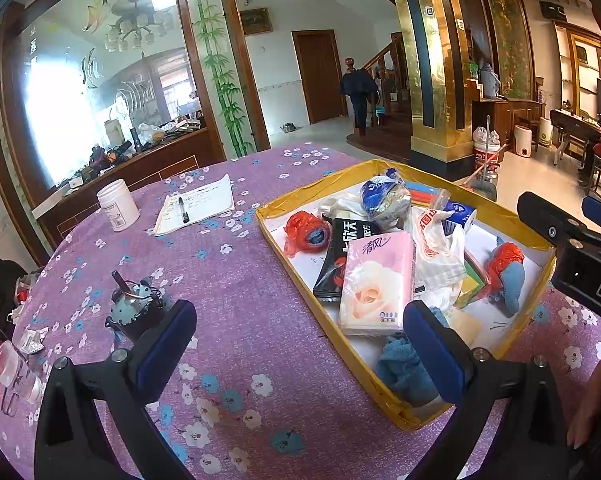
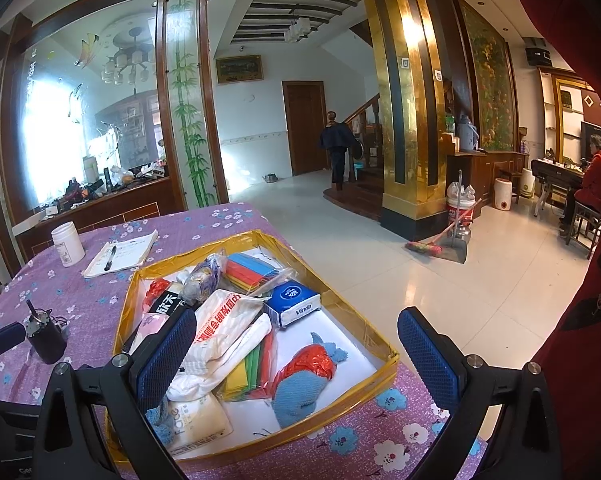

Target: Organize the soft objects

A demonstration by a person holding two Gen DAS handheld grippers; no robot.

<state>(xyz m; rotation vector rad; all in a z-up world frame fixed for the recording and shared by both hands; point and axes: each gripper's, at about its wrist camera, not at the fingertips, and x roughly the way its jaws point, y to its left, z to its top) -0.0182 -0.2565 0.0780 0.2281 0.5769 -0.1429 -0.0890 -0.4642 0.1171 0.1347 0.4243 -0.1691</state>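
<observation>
Left gripper (image 1: 300,354): jaws apart, empty, poised at the tray's (image 1: 384,390) nine o'clock edge.
Right gripper (image 2: 296,354): spread wide, empty, above the tray's heaped soft goods.
Pink tissue pack (image 1: 378,282): tray centre, topmost, so likely easiest to grab.

- The yellow-rimmed tray (image 1: 300,258) is crowded along its left and middle: a pink tissue pack (image 1: 376,284), a black packet (image 1: 338,258) and white plastic bags (image 1: 436,252) overlap there.
- Bare white floor shows in the tray (image 2: 384,346) near its right corner, between the blue Vinda pack (image 2: 294,302) and the red-and-blue cloth bundle (image 2: 306,376).
- Open purple tablecloth (image 1: 236,300) lies left of the tray.
- A small dark motor (image 1: 134,312) stands just beside the left gripper (image 1: 300,344).
- A notepad with pen (image 1: 198,204) and a white jar (image 1: 117,205) sit well apart, at the far edge.
</observation>
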